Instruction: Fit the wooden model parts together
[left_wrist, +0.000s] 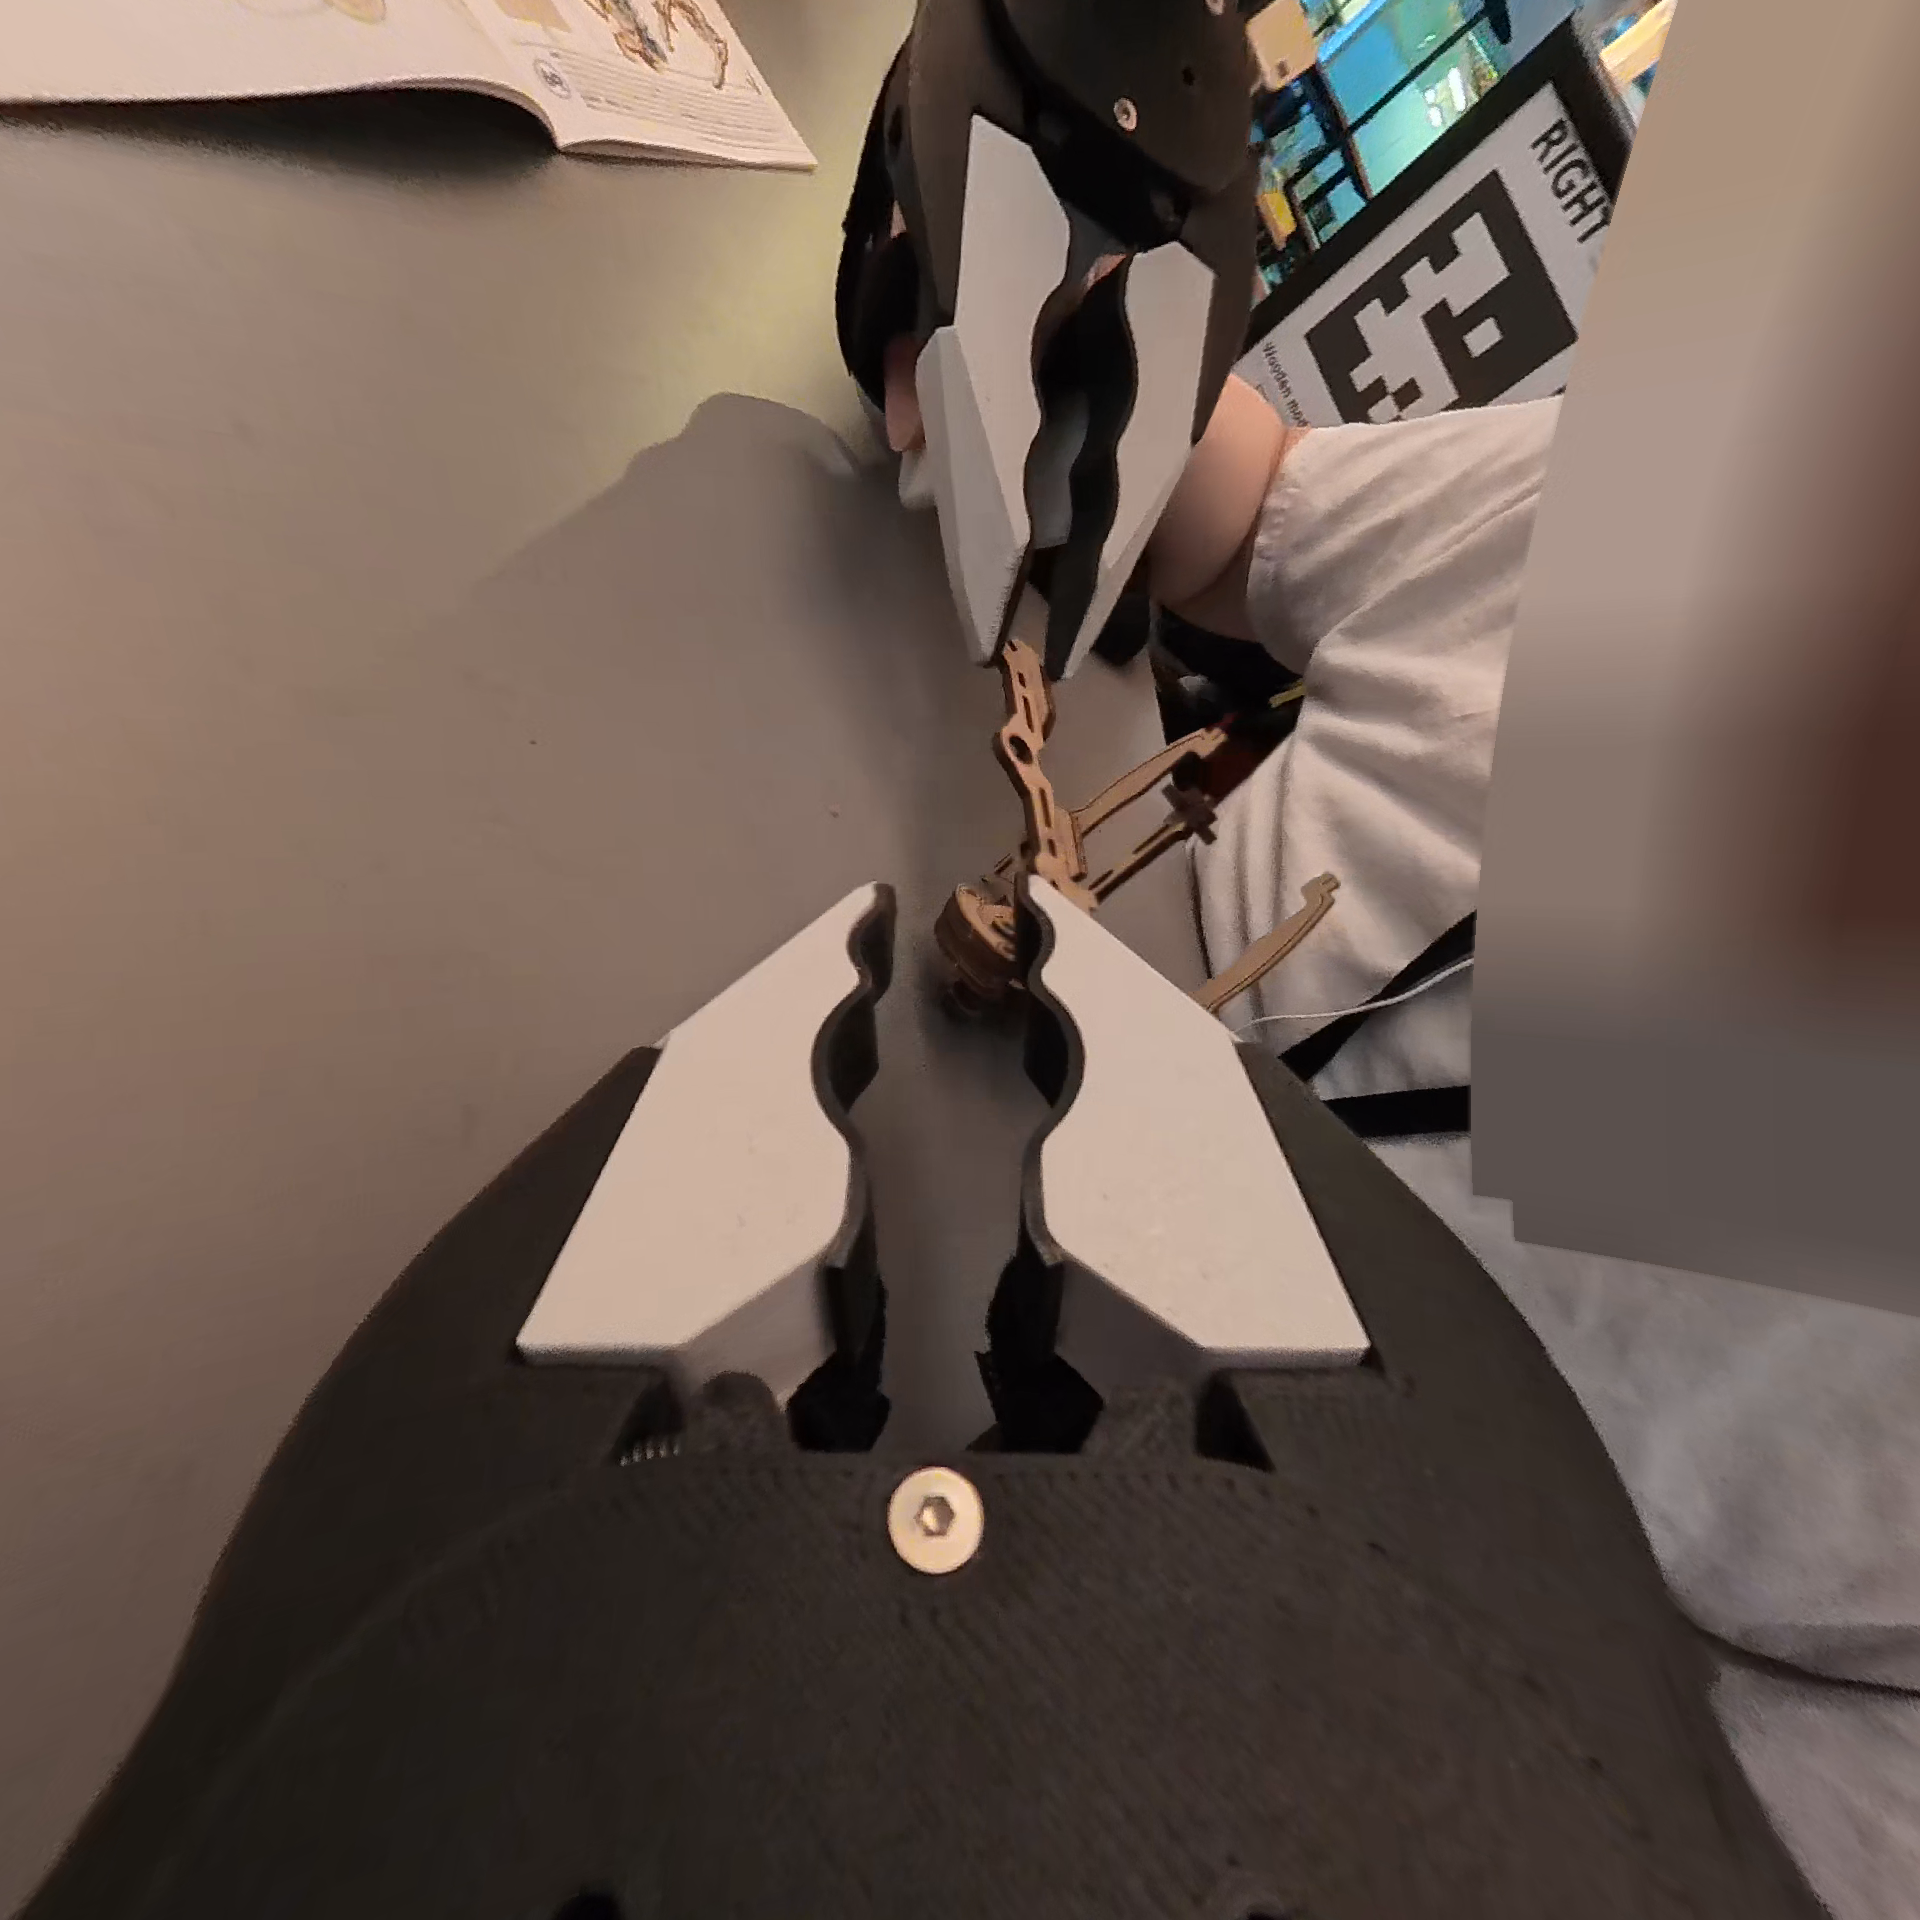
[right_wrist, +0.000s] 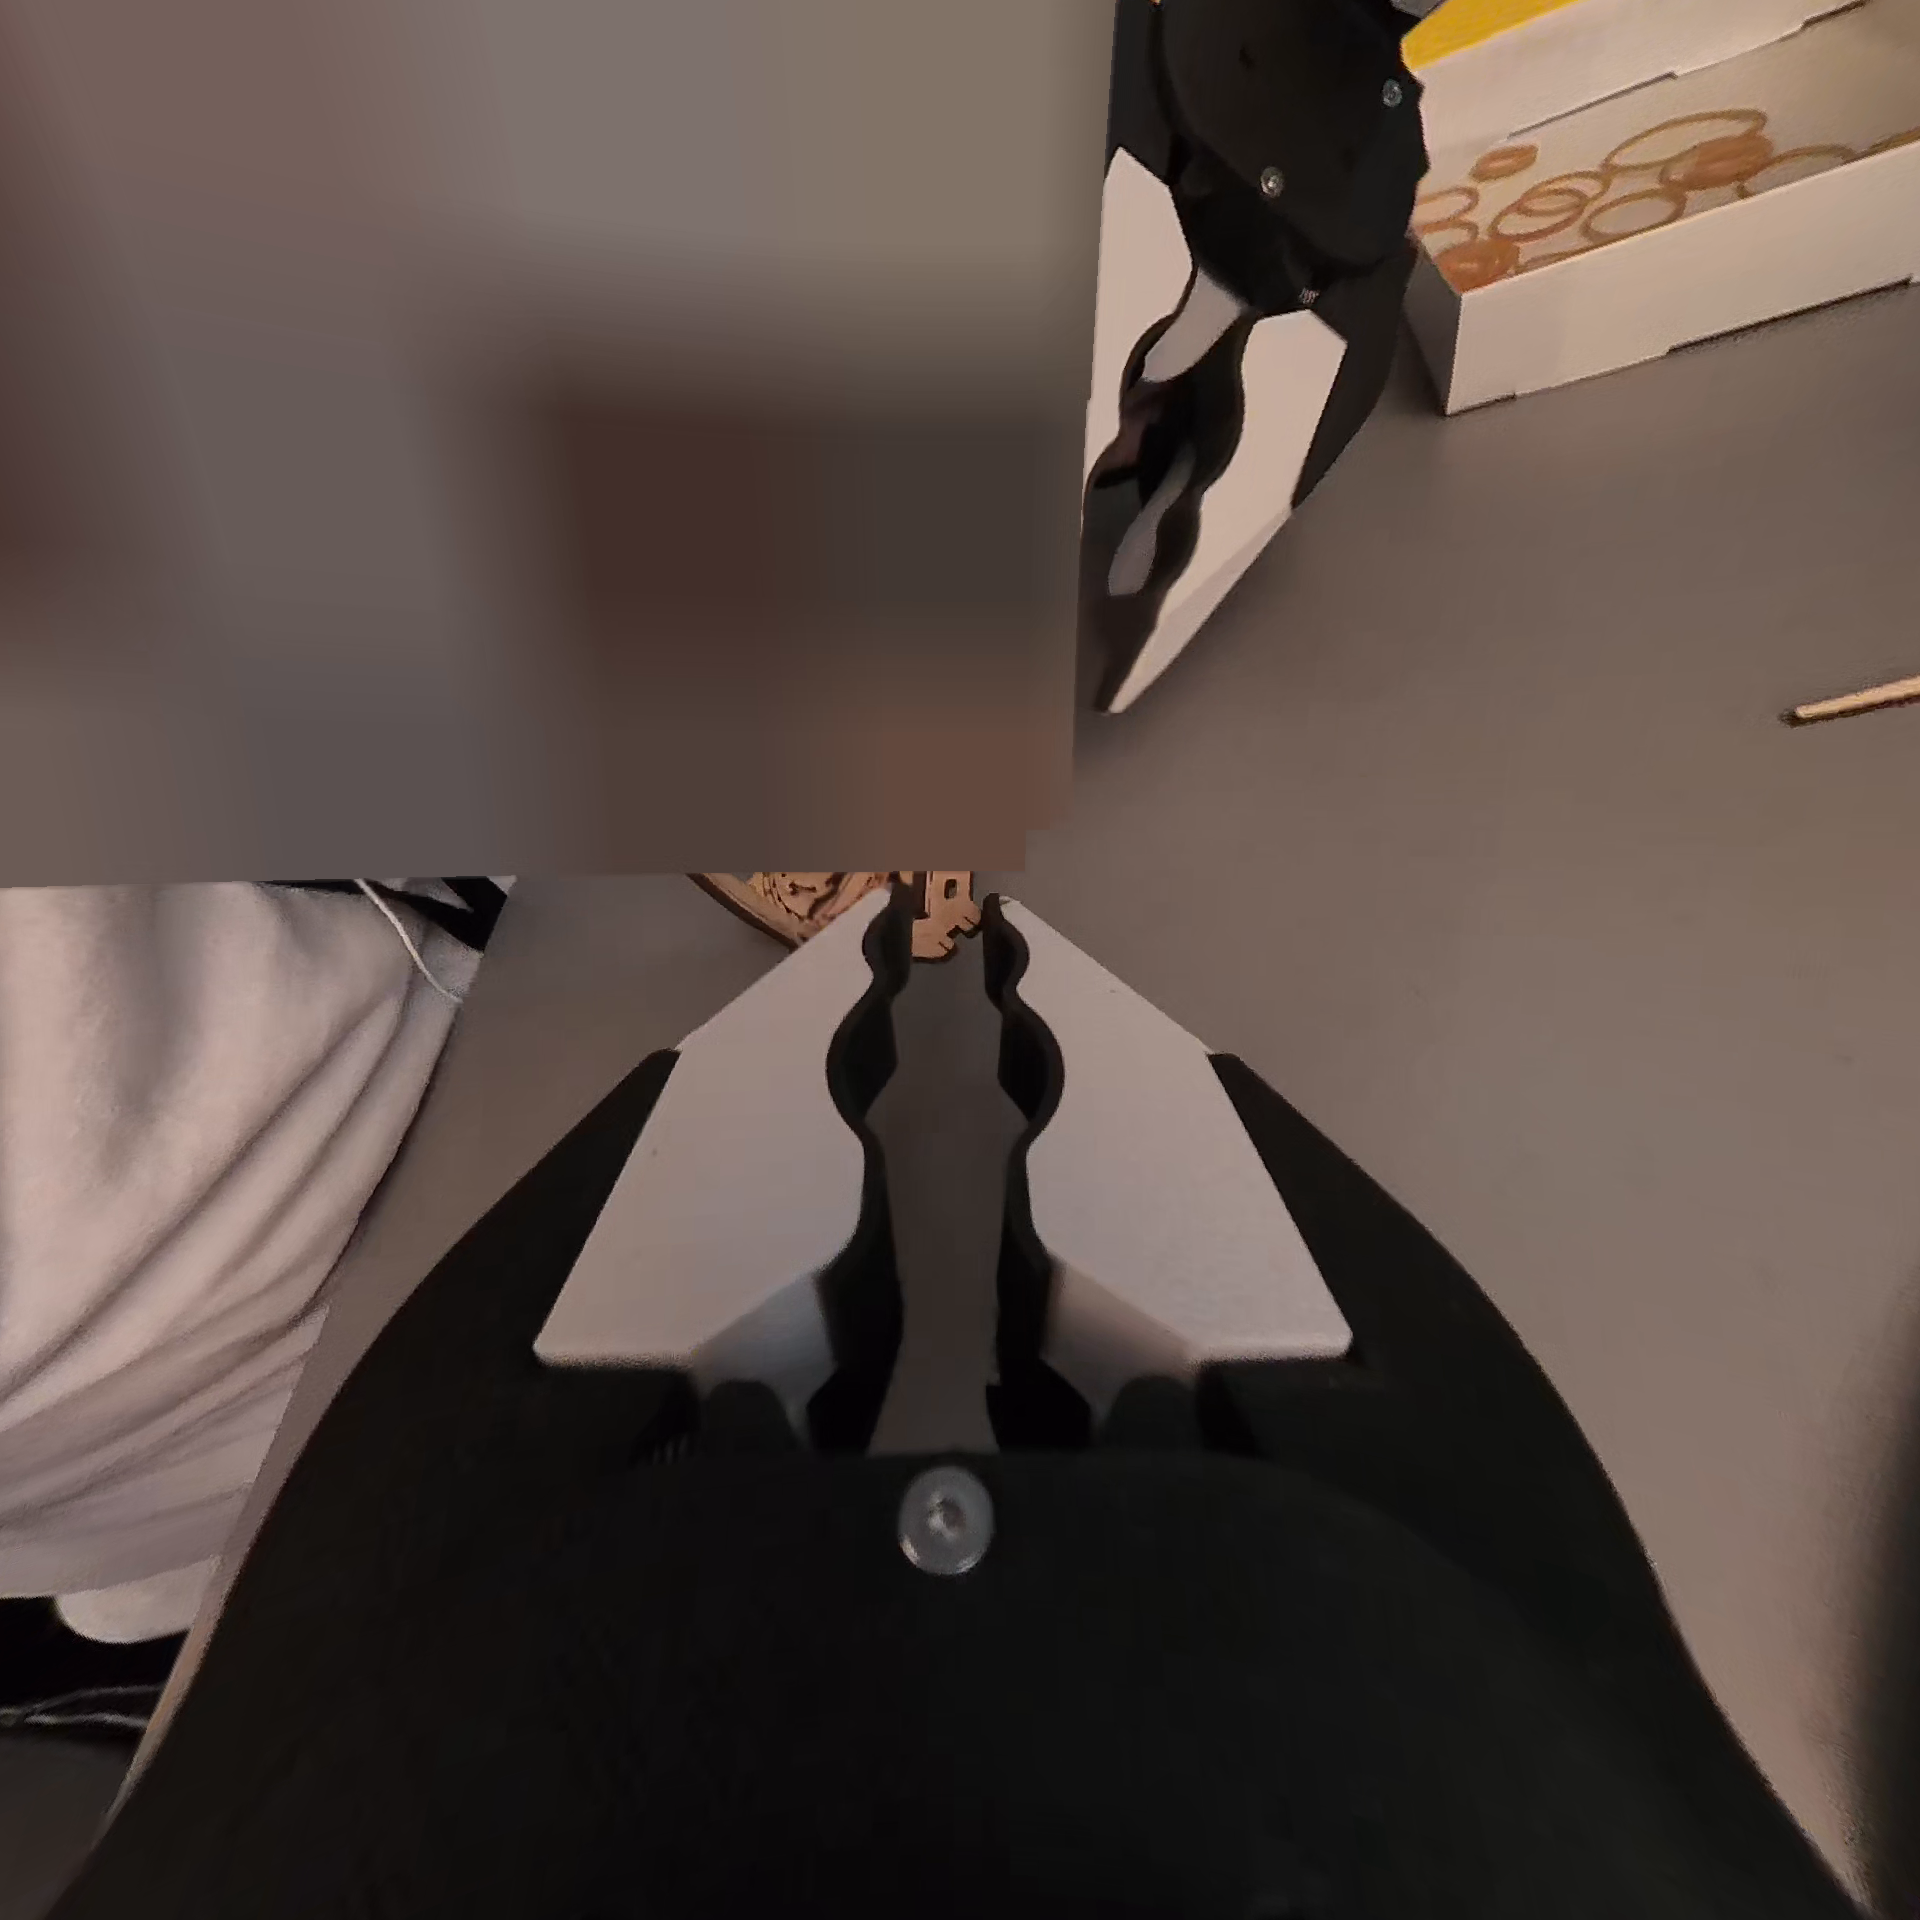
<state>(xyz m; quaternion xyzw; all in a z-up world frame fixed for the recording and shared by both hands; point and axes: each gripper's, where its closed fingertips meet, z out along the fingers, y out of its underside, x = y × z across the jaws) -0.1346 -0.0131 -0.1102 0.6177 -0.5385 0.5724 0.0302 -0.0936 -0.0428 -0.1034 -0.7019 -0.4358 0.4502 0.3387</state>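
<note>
The left gripper (left_wrist: 961, 920), with white wedge fingers set in a black printed body, has its jaws spread; a clear gap runs between the wavy inner pads. The tip of its right finger (left_wrist: 1127, 1049) touches or overlaps a small round brown wooden gear cluster (left_wrist: 975, 951) at the lower end of the wooden model. The right gripper (left_wrist: 1023, 649), of the same build, enters the left wrist view from above and pinches the upper end of a thin slotted brown wooden strip (left_wrist: 1029, 758). This strip runs down to the gear cluster and to a set of slender wooden struts (left_wrist: 1143, 800) that extend toward a person's white garment (left_wrist: 1371, 644). In the right wrist view, the fingertips close on a small notched wooden piece (right_wrist: 940, 920), with a round engraved wooden part (right_wrist: 800, 909) just left of it. The assembly is held above a grey tabletop (left_wrist: 312, 623). An open instruction booklet (left_wrist: 623, 94) lies at the far edge. A white cardboard box of laser-cut wooden rings (right_wrist: 1621, 197) stands behind the left gripper, and a thin wooden stick (right_wrist: 1860, 698) lies apart on the table.
</note>
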